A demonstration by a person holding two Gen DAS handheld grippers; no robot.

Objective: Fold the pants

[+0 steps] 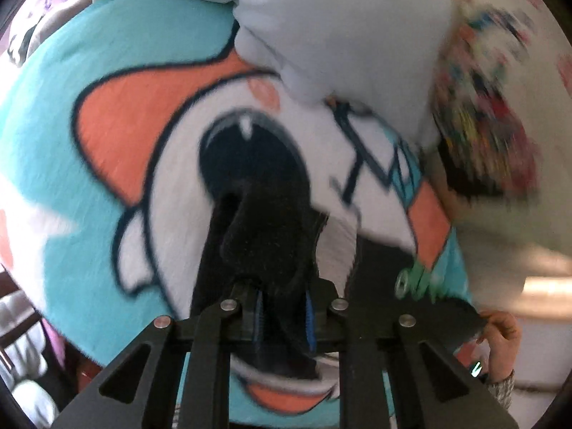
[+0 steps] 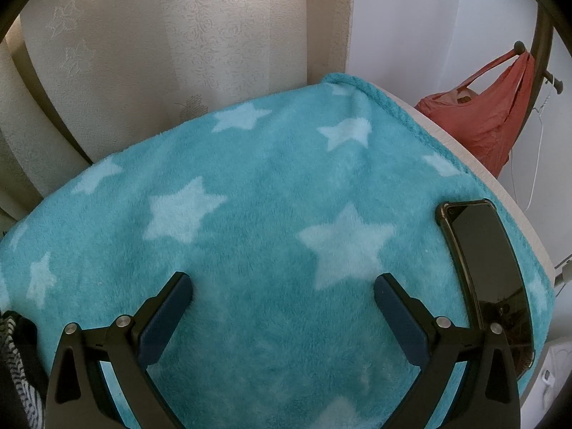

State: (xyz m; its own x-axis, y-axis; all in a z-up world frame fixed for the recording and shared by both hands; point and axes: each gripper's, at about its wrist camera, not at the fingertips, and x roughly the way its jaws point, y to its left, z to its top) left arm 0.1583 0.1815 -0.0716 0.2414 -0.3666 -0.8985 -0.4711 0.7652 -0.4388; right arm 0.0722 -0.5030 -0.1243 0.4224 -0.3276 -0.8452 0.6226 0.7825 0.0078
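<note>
The black pants [image 1: 264,228] are bunching between the pinched fingers of the left claw [image 1: 284,307], extending forward over the cartoon blanket [image 1: 107,164]. The right claw [image 2: 282,286] is hovering spread above the star blanket [image 2: 250,178]; a phone [image 2: 489,268] is lying just right of it.

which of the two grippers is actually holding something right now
The left gripper: it is shut on black pants. The right gripper is open over the star blanket.
</note>
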